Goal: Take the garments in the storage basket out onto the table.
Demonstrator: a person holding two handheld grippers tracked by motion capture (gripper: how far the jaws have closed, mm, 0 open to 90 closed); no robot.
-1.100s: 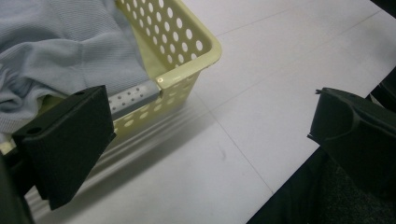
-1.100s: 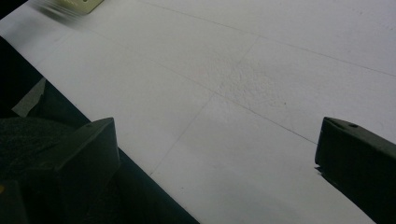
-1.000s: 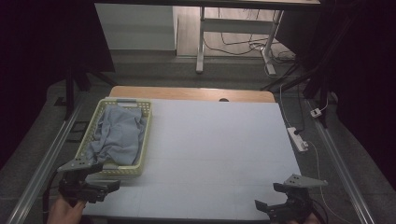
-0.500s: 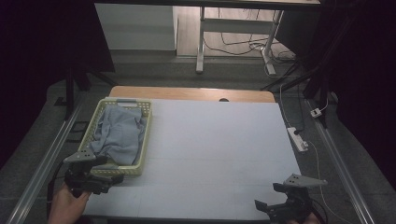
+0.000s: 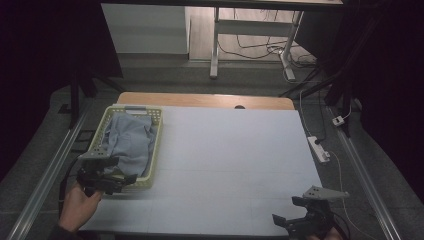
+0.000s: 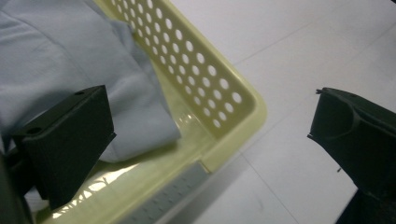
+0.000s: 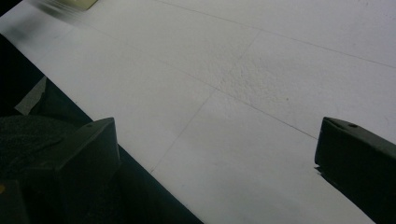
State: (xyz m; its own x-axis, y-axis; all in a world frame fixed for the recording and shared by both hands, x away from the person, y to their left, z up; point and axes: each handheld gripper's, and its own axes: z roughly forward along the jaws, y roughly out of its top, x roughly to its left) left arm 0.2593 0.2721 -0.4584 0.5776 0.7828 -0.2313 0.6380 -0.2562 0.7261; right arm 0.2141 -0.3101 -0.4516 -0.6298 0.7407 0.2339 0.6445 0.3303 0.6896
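The left gripper [image 5: 111,176] hovers over the near corner of the yellow basket [image 5: 154,150] – its jaws spread, one above the light blue cloth [image 5: 131,142] inside. The right gripper [image 5: 300,222] waits at the near right edge of the white table [image 5: 235,165], jaws spread and holding nothing

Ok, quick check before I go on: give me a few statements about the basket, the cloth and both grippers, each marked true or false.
1. The blue cloth lies inside the yellow basket. True.
2. The left gripper is clamped on the cloth. False: its jaws stand wide open over the basket's near corner.
3. The right gripper is open over bare table. True.
4. The basket sits at the table's right side. False: it is at the left.
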